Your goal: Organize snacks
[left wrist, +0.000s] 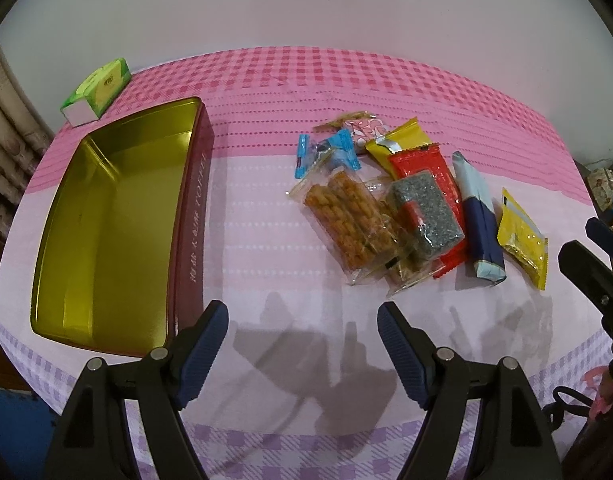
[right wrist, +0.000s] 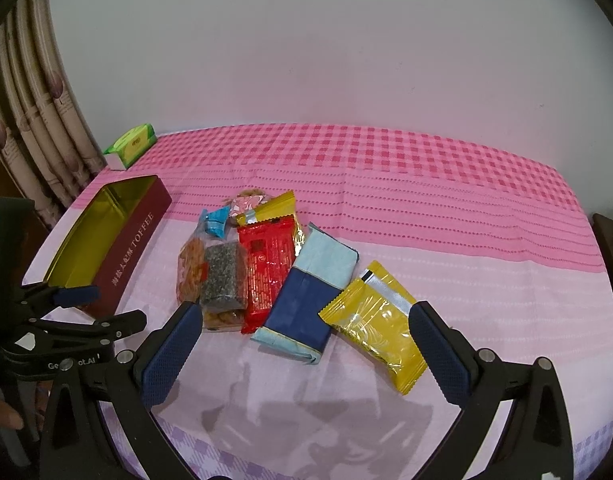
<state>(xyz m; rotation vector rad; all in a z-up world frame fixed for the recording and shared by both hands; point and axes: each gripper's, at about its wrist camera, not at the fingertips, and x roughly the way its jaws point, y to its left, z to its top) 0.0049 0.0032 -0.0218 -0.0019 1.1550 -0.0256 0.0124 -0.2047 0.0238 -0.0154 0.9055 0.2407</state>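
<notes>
An open maroon toffee tin [left wrist: 106,216] with a gold inside lies empty at the left; it also shows in the right wrist view [right wrist: 134,252]. A pile of snack packets lies mid-table: a clear pack of orange twists [left wrist: 346,220], a grey sesame bar [left wrist: 426,216], a red packet [right wrist: 268,268], a blue packet [right wrist: 306,300] and a yellow packet [right wrist: 380,320]. My left gripper [left wrist: 302,320] is open and empty, near the tin's front corner. My right gripper [right wrist: 304,320] is open and empty, just short of the blue and yellow packets.
A green tissue box [left wrist: 96,92] stands at the far left corner of the pink checked tablecloth [left wrist: 386,80]. A wall runs behind the table. Curtains [right wrist: 30,128] hang at the left. The right gripper shows at the left wrist view's right edge [left wrist: 594,264].
</notes>
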